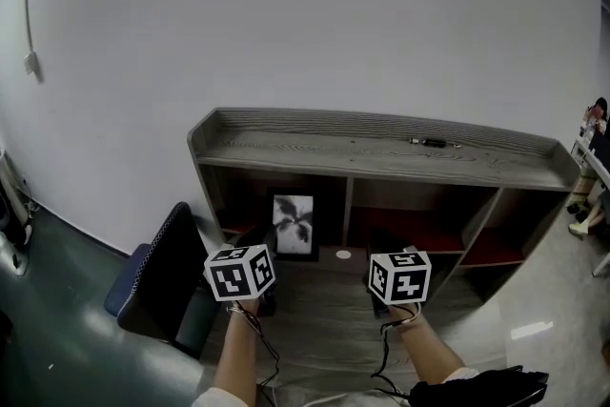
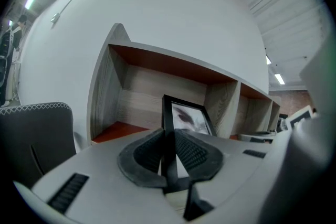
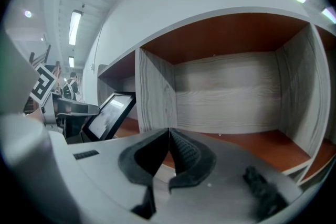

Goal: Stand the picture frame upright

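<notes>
Nearest the head camera, the person's left forearm [image 1: 236, 353] and right forearm [image 1: 437, 353] reached in from six o'clock, each carrying a gripper with a marker cube. The left gripper [image 2: 169, 139] was clamped on the picture frame [image 1: 294, 224], with both ribbed pads pressed against the frame's black side edge. The right gripper [image 3: 169, 136], at three o'clock of the left one, had its jaws closed together with nothing between them. It pointed into the middle compartment of the shelf unit [image 1: 381, 148], doing no work. The frame was at twelve o'clock of the left gripper, in the mouth of the shelf unit's left compartment. It stood in portrait with its picture facing the person, and from the right gripper view it seemed to lean back slightly. Whether its bottom edge touched the surface could not be told, and no rear prop was visible. A dark chair [image 1: 162, 286] stood at nine o'clock of the left gripper, beside the shelf unit. The step in hand looked like the last of the raising: the frame was near upright but not yet let go. The next move would probably call for settling the bottom edge squarely and letting the frame find its lean. The jaws should then open gently and draw straight back, so the edge is not dragged and the frame does not tip.
</notes>
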